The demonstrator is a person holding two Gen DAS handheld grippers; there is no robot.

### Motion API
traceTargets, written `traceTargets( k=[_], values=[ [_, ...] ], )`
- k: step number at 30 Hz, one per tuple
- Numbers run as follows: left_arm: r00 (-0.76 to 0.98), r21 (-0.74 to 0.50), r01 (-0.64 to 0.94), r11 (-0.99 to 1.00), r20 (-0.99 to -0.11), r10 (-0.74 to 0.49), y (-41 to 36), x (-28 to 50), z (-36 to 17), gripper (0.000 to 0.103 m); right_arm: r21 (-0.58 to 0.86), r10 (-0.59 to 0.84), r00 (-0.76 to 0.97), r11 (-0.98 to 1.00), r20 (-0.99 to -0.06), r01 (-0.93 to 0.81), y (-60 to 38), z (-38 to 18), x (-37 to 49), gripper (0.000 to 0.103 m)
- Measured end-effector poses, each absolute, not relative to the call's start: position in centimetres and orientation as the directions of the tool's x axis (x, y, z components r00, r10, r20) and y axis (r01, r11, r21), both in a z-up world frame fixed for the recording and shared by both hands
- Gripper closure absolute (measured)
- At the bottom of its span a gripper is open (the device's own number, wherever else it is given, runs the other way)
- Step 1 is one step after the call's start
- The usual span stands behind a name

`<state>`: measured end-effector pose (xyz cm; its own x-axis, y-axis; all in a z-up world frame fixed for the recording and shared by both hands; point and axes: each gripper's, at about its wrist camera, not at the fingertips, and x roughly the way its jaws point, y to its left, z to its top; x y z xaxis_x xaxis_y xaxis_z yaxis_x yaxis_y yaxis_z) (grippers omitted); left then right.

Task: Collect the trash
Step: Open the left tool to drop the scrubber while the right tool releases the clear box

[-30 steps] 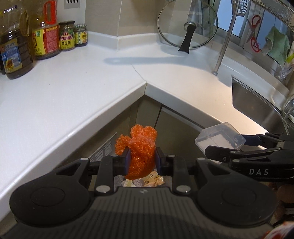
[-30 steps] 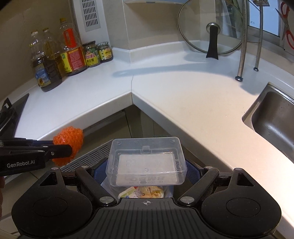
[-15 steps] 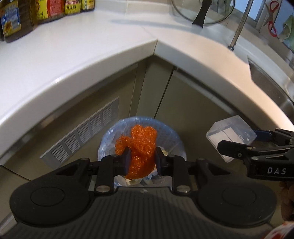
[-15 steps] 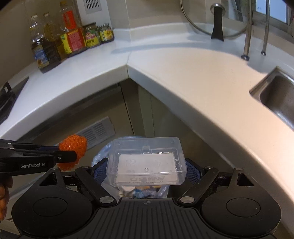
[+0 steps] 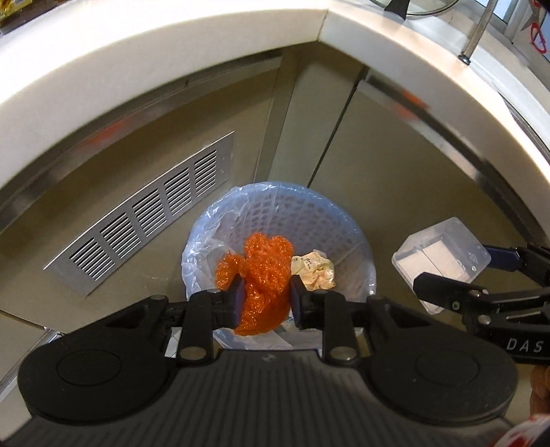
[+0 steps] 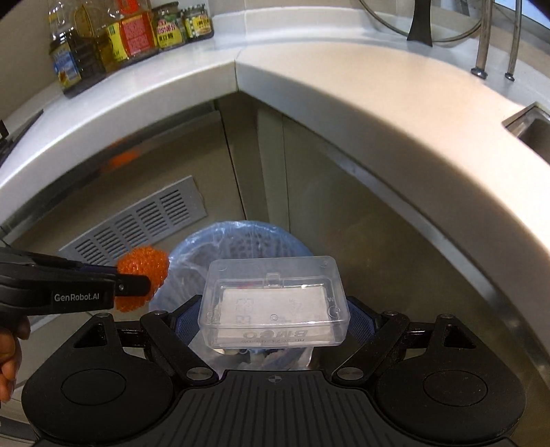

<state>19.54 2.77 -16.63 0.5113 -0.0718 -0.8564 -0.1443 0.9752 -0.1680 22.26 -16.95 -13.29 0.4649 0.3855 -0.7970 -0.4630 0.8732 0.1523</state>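
The orange mesh wad (image 5: 264, 275) covers much of the trash bin (image 5: 330, 220) floor, its lower end hidden by the gripper body; the clear plastic box (image 6: 275, 302) screens the bin's contents in the right wrist view; a glass lid (image 6: 422, 20), bottles (image 6: 68, 58) and sink (image 6: 529, 127) are cut by frame edges; jar labels (image 6: 168, 32) are too small to read.

Both wrist views look steeply down, close above the shared lined bin (image 5: 280, 223) under the counter corner (image 6: 237, 65).
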Motion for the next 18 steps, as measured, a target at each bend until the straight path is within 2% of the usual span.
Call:
traceTargets(
  k=[18],
  values=[
    [0.482, -0.180, -0.135, 0.974, -0.871, -0.094, 3.0, 21.2, -19.8, 0.079, 0.145, 0.355, 0.438, 0.885, -0.826, -0.443, -16.0, -15.5, 23.8, 0.018]
  ],
)
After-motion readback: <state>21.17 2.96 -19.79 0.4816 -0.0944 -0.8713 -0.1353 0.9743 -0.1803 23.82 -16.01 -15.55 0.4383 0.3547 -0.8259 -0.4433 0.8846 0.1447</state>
